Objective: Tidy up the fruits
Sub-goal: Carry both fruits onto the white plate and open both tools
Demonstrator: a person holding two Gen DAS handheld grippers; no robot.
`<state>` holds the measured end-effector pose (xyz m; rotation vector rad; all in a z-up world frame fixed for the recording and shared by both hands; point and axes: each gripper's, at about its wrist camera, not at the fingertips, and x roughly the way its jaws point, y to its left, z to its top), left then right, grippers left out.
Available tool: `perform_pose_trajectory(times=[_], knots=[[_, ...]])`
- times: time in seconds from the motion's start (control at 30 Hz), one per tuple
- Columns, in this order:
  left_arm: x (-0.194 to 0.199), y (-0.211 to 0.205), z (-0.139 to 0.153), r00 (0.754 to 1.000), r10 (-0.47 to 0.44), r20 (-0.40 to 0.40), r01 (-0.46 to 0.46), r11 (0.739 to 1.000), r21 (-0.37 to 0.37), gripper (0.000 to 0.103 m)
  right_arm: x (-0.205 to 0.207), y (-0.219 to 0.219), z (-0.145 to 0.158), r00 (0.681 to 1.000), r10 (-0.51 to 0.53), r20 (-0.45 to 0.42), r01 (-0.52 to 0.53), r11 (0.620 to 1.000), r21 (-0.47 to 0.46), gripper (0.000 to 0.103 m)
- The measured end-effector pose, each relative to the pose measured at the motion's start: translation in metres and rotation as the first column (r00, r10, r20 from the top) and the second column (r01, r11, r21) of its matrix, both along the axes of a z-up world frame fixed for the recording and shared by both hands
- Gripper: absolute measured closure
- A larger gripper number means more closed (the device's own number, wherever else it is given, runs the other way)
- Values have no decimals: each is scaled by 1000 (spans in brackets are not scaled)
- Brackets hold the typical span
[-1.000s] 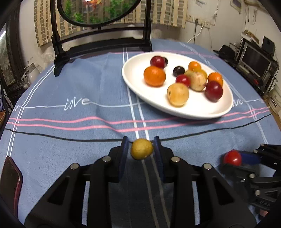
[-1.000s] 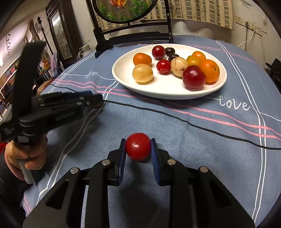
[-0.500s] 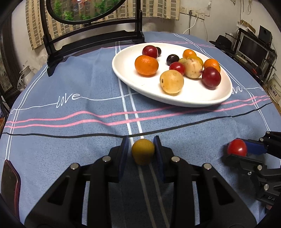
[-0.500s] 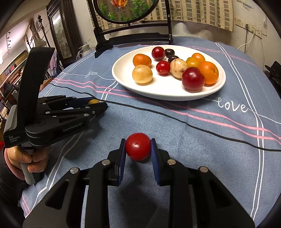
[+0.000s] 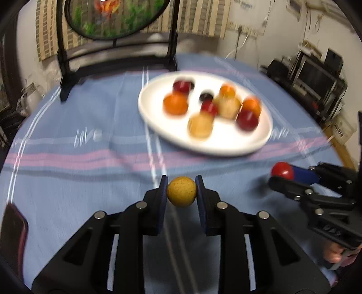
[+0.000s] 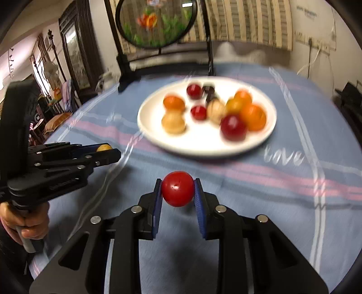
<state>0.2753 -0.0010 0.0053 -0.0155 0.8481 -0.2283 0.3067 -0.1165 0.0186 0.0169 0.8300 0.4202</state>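
My left gripper is shut on a small yellow fruit and holds it above the blue tablecloth. My right gripper is shut on a red fruit, also off the cloth. Each gripper shows in the other's view: the right one with the red fruit at the right, the left one with the yellow fruit at the left. A white oval plate holding several orange, red, tan and dark fruits lies ahead of both grippers.
A black stand with a round painted panel stands at the table's far edge behind the plate. A dark phone-like object lies at the near left edge. Cabinets and electronics line the room at the right.
Both grippers have risen and tilted up with their fruits still held. The plate now sits farther ahead in both views and the scene is motion-blurred.
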Motion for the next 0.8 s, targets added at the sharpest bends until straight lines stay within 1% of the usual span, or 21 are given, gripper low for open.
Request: perform_pose_trajectory(times=[0.07,0.13,0.23,0.3,0.43,0.53,0.67,0.7,0.73,0.77,0.8], knots=[[17,-5,23,999,-11,38,12,1000,-24,78,14,-4,15,999,-26,42,27,1000,-9,76],[31,-12,38,997,-12,75,13,1000,-17,78,35,-7,27,996,-47,72,48,999,-16,76],[64,-26,48,996,-12,88,14,1000,-15,78,69,-10,34,994,-73,77,73,997,-3,76],[85,-29,45,997,3,80,-3,1000,-2,78,91,-11,34,992,-101,82,102,995,-9,76],[120,-31,28,999,36,39,-36,999,7,78,133,-17,21,991,-128,28,128,992,-8,76],[138,-31,16,999,45,13,-45,999,13,78,151,-20,12,991,-134,10,134,991,-18,76],[148,-33,7,998,59,-5,-59,998,36,76,163,-19,6,992,-122,0,122,992,-17,75],[148,-32,7,998,70,-4,-70,997,42,58,164,-19,5,993,-118,-8,118,993,-17,74],[147,-31,8,997,81,5,-81,996,47,29,163,-19,5,993,-120,-13,120,993,-21,68],[143,-28,11,995,97,28,-98,994,54,22,160,-20,6,992,-125,-17,125,992,-26,60],[136,-26,16,992,114,59,-118,991,68,18,157,-21,8,991,-133,-16,132,991,-27,44]])
